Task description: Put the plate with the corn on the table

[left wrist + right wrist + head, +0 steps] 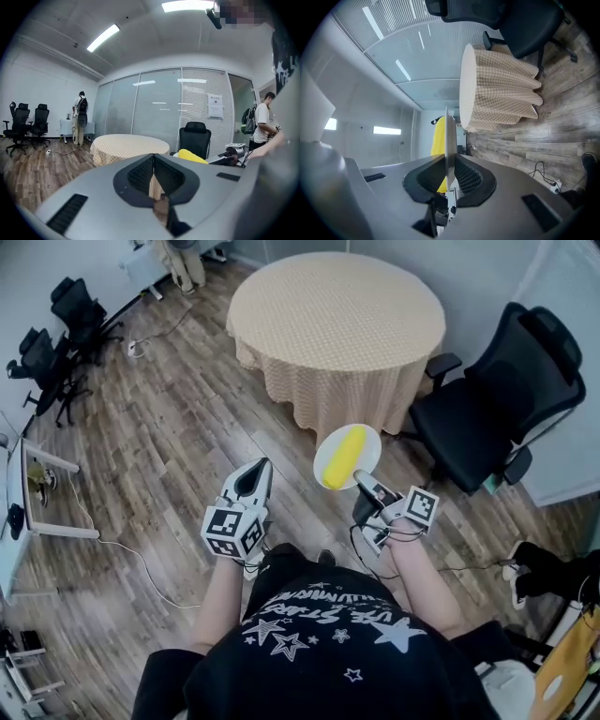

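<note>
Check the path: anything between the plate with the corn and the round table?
Nothing visible. The right hand-held gripper holds the plate by its rim, corn on it, over bare wood floor just short of the table, whose top has nothing on it. The black office chair stands to the table's right, off the line.
</note>
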A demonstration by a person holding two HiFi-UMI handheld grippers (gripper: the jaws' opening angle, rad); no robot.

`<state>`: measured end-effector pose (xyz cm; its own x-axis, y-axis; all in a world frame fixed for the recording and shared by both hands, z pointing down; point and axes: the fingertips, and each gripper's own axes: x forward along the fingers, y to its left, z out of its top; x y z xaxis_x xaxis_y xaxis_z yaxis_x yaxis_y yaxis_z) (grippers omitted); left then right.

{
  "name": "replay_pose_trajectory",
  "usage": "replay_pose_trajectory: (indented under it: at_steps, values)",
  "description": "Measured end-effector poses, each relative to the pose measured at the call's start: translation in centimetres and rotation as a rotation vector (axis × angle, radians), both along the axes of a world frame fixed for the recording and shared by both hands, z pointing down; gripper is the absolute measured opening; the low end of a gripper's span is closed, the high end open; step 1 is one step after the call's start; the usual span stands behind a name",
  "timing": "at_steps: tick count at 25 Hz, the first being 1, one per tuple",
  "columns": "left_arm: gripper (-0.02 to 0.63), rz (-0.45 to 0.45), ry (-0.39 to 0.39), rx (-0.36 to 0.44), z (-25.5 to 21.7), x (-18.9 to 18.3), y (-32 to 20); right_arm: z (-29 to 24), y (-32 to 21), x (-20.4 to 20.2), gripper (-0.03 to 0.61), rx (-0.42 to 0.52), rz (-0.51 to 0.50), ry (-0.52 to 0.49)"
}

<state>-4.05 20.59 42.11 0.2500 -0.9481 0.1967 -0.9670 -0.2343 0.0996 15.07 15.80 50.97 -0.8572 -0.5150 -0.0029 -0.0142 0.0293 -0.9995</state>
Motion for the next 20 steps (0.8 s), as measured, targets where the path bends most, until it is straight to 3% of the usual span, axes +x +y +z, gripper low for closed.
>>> replay_pose_trajectory:
  at_steps: [9,20]
  values:
    - [0.008,0.035,0.007,0.011,-0.3,-0.7,-4.6,0.2,-3.7,-0.7,0.058,-0.005,0.026,0.006]
    - [0.008,0.118,0.026,0.0,0.4,-4.9,-15.3,-0.7,-13.2,-5.1,0.058,0.011,0.087,-0.005]
